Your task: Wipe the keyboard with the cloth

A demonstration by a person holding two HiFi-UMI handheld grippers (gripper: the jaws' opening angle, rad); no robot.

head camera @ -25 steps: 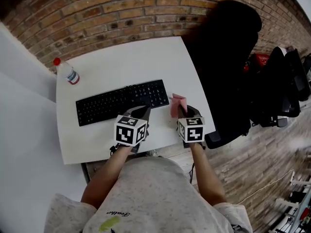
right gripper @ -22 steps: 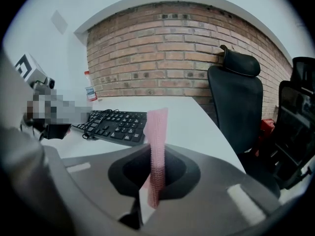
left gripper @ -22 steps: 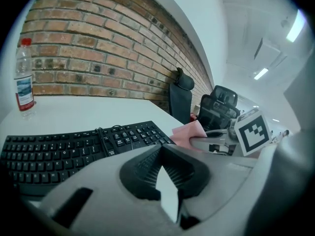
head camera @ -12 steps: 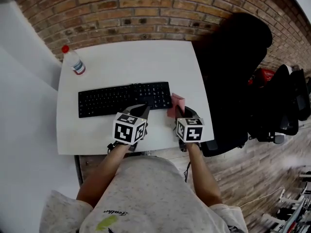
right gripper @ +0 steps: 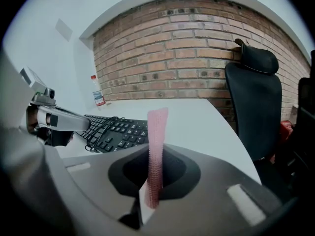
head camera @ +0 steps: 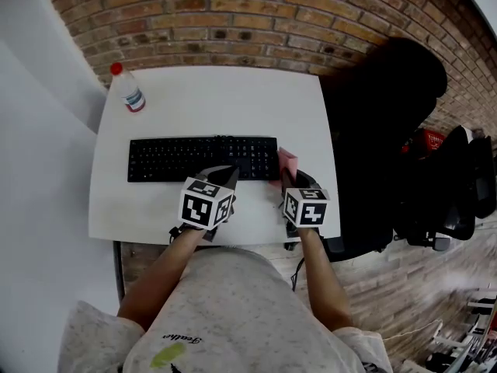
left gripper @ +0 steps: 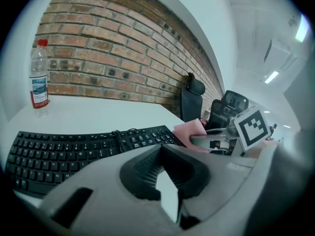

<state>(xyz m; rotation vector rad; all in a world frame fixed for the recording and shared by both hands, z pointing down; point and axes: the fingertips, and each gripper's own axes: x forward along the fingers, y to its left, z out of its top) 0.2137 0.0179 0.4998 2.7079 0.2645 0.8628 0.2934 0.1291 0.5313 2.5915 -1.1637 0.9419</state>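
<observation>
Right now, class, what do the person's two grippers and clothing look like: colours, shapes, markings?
The left gripper and right gripper match: pale grey moulded bodies, tapering fingers lined with black ribbed padding, and a white cube printed with black square markers on each. No cables show. The person wears a speckled light grey short-sleeved T-shirt.

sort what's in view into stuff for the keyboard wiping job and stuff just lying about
For the job:
- black keyboard on the white table
- pink cloth, clamped in the right gripper
- left gripper, shut and empty, near the keyboard's front edge

Lying about:
- water bottle at the table's far left corner
- black office chair to the right
</observation>
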